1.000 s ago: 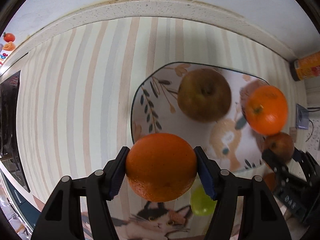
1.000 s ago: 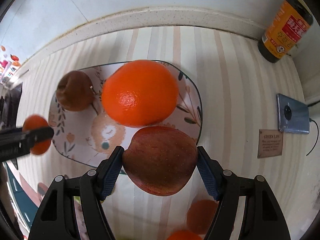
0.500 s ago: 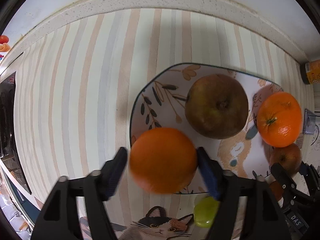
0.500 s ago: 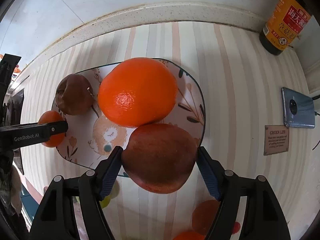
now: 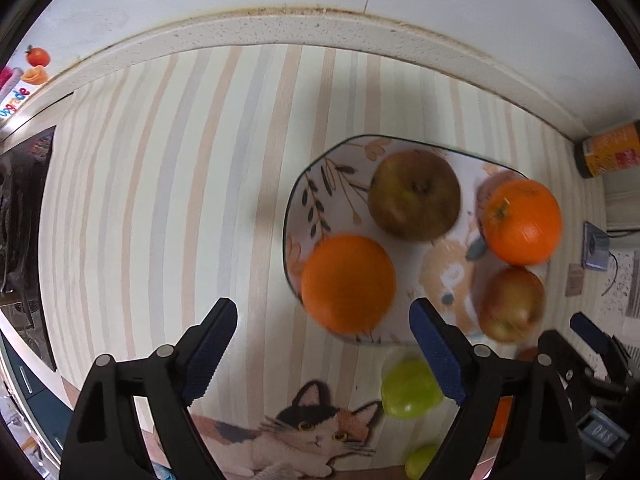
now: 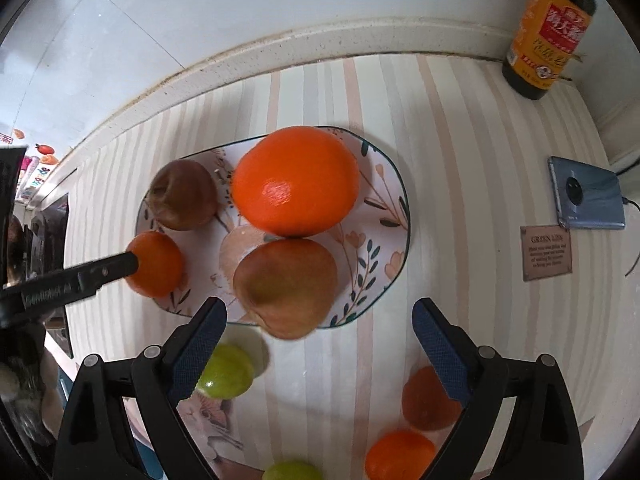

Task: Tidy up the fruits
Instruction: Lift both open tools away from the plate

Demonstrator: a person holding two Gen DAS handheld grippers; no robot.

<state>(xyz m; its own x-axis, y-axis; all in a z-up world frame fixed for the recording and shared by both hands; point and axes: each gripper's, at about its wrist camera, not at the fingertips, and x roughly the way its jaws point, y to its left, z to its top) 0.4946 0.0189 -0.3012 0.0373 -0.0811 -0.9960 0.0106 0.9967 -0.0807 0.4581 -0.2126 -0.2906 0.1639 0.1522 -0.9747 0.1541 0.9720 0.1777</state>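
Observation:
A patterned plate [image 5: 320, 184] [image 6: 384, 216] lies on the striped counter. On it are a brown pear [image 5: 414, 194] [image 6: 182, 194], a large orange [image 5: 522, 222] [image 6: 296, 180], a small orange [image 5: 348, 282] [image 6: 156, 264] at its near-left rim, and a red apple [image 5: 512, 304] [image 6: 286, 286] at its near edge. My left gripper [image 5: 322, 354] is open and empty, just behind the small orange. My right gripper [image 6: 320, 346] is open and empty, just behind the red apple.
Green fruits [image 5: 408, 388] [image 6: 226, 372] and more orange and red fruits [image 6: 430, 398] lie on the counter in front of the plate. A sauce bottle [image 6: 550, 28], a phone [image 6: 586, 194] and a small sign [image 6: 546, 252] stand at the right. A raised ledge [image 5: 280, 28] runs along the back.
Both grippers have opened. The small orange left my left jaws and the red apple left my right jaws; both now rest on the plate. Both grippers have drawn back a little.

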